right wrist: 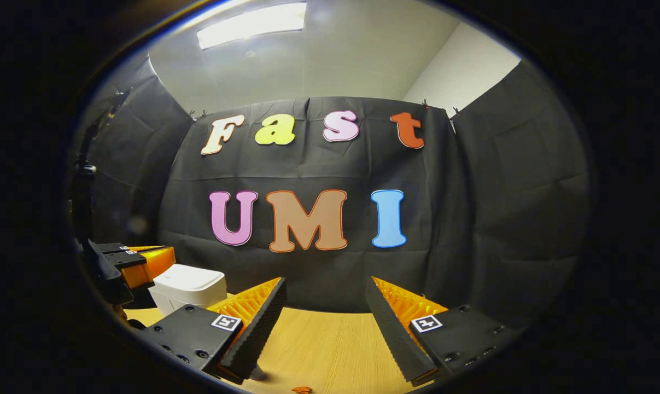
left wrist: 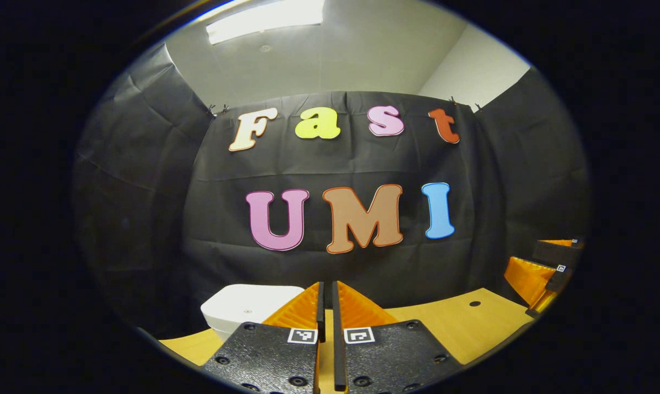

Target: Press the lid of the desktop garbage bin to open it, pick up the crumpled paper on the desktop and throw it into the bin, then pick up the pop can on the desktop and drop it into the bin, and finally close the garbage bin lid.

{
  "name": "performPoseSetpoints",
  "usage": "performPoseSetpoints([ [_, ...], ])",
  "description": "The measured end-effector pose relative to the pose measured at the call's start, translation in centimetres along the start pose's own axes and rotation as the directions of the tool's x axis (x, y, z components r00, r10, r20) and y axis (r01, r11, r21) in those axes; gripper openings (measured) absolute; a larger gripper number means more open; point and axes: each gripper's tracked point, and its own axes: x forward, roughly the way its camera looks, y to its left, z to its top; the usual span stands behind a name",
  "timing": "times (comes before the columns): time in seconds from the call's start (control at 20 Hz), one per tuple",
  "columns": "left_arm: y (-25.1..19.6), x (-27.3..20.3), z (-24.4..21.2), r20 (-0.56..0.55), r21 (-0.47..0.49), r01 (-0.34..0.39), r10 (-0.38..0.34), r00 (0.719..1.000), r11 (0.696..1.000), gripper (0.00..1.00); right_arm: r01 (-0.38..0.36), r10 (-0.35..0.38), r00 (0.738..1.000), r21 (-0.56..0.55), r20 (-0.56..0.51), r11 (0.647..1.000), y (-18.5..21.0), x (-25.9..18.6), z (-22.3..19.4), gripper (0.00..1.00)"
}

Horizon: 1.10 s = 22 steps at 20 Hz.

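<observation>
The white desktop bin [left wrist: 246,307] stands on the wooden table with its lid down, just left of and behind my left gripper [left wrist: 327,298], whose fingers are shut with nothing between them. In the right gripper view the bin [right wrist: 189,284] sits at the lower left, with the left gripper [right wrist: 130,261] beside it on its left. My right gripper [right wrist: 324,290] hovers open over bare tabletop, its fingers wide apart and holding nothing. A small orange scrap [right wrist: 302,389] peeks in at the bottom edge; I cannot tell what it is.
The wooden table [right wrist: 330,345] runs back to the black cloth wall. In the left gripper view the right gripper [left wrist: 545,273] hangs at the far right above the table [left wrist: 461,323], which has a small dark hole [left wrist: 474,303].
</observation>
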Motion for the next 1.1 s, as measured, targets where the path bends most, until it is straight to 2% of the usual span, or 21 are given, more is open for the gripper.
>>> performPoseSetpoints([
  [0.3, 2.2, 1.8, -2.4, -0.107, -0.012, 0.003, -0.004, 0.994, 1.000, 0.00, -0.004, 0.004, 1.000, -0.009, -0.016, 1.000, 0.4, 0.3, -0.4, 0.96],
  [0.6, 8.2, 4.8, -4.1, -0.153, 0.010, -0.111, 0.111, 0.982, 0.994, 0.00, 0.006, -0.006, 1.000, -0.022, -0.025, 1.000, 0.6, 0.1, -0.5, 0.96],
  [0.85, 12.4, 6.8, -8.1, -0.222, 0.032, -0.188, 0.190, 0.956, 0.982, 0.00, 0.010, -0.012, 0.999, -0.036, -0.034, 0.999, 1.1, -0.3, -0.8, 0.96],
  [1.0, 13.4, 7.4, -10.4, -0.262, 0.036, -0.189, 0.192, 0.946, 0.981, 0.00, 0.016, -0.018, 0.999, -0.040, -0.036, 0.999, 1.2, -0.3, -1.0, 0.96],
  [1.05, 13.3, 7.0, -12.5, -0.340, 0.033, -0.182, 0.182, 0.923, 0.983, 0.00, 0.017, -0.019, 0.999, -0.037, -0.043, 0.999, 1.4, -0.3, -1.2, 0.96],
  [1.1, 13.4, 7.3, -13.3, -0.303, 0.036, -0.178, 0.181, 0.936, 0.983, 0.00, 0.013, -0.014, 0.998, -0.031, -0.055, 0.999, 1.6, -0.3, -1.5, 0.96],
])
